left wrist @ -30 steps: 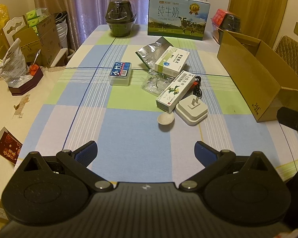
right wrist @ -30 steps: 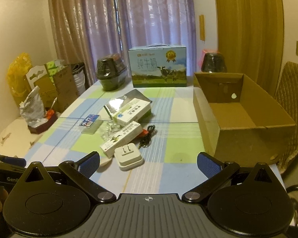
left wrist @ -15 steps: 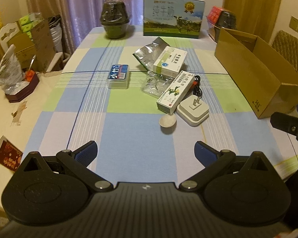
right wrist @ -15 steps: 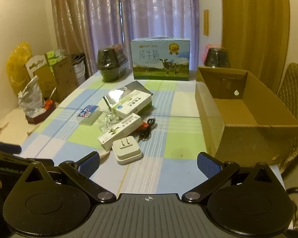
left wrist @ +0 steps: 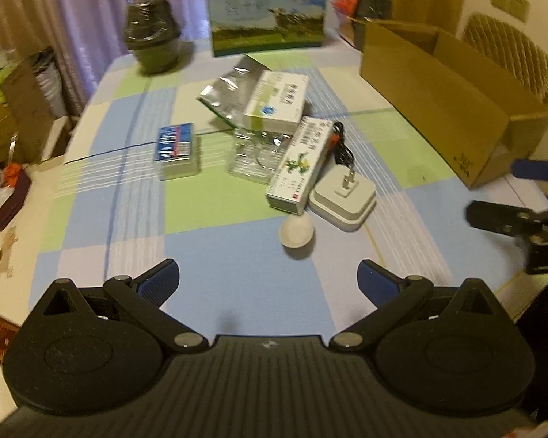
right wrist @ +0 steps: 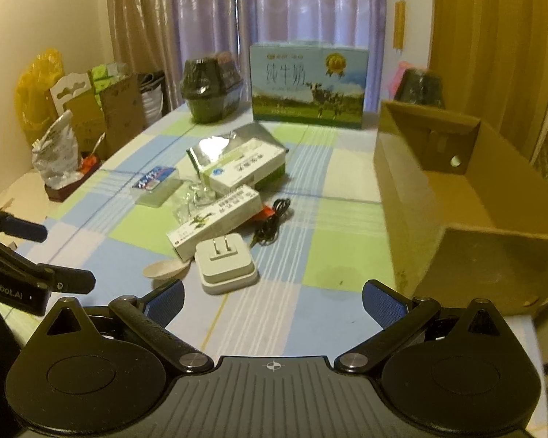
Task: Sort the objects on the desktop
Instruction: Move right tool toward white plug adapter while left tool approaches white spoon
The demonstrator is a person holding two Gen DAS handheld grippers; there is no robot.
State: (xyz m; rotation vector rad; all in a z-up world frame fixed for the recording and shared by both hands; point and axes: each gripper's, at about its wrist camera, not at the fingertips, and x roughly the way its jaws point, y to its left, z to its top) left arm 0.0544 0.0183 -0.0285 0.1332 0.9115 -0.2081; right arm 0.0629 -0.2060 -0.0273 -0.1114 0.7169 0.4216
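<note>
A: Where were the things to be sorted?

B: They were piled in the middle of the table (left wrist: 237,292). A white plug (right wrist: 225,261) was seen at the front, flat on its back with its prongs up. A little spoon (right wrist: 164,269) lay just beside it. Touching the plug was a long box (right wrist: 215,219), and a bigger box (right wrist: 243,169) was leaned on a silver bag (right wrist: 215,144) behind it. A black cord (right wrist: 272,221) was curled next to the long box. A small blue pack (left wrist: 175,142) was set apart to the left. An open carton (right wrist: 467,215) was kept on the right, and nothing could be seen in it.

A: Were the tongs holding anything?

B: No. The left gripper (left wrist: 268,281) was spread wide with nothing in it. The right gripper (right wrist: 272,297) was spread wide too, with nothing held. Both were kept near the front of the table, apart from the pile.

A: How would the plug feel?

B: It was guessed to be hard, a bit heavy and smooth, so it might slip. It would best be pinched across its flat sides, not by the prongs. The boxes looked light and could be squashed if squeezed hard. The spoon looked thin and low, so it would be tricky to lift.
</note>
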